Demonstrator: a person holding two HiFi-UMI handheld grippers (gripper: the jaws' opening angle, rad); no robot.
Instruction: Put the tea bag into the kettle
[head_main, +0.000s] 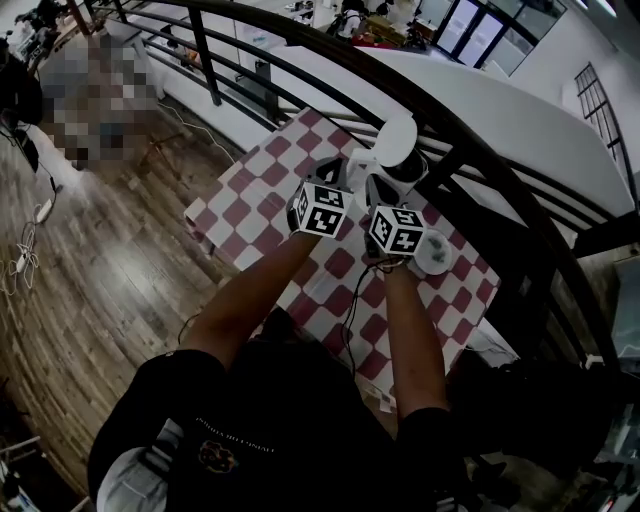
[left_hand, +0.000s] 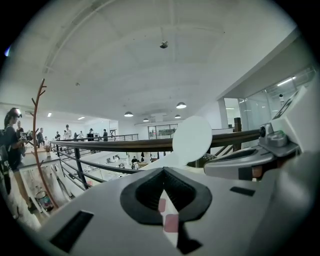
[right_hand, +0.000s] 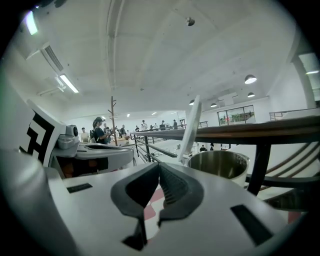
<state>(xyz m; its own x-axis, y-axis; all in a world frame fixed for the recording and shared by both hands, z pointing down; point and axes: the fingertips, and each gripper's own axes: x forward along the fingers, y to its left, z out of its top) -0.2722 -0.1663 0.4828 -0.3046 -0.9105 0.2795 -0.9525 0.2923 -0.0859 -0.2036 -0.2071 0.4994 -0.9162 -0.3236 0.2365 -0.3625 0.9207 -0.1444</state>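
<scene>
Beside the railing (head_main: 480, 140), at the far edge of the tabletop (head_main: 250, 215), the kettle (head_main: 400, 150) stands open; left gripper (left_hand: 162, 172) and right gripper (right_hand: 159, 167), jaws together and empty, hover just before it.

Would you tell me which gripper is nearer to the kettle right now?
Right, I think. The right gripper faces the kettle, its open mouth just ahead; the left gripper is alongside, with the kettle ahead and to its right.

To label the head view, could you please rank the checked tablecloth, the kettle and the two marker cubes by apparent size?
1. checked tablecloth, largest by far.
2. kettle, partly hidden.
3. left marker cube and right marker cube: alike, so tied.
</scene>
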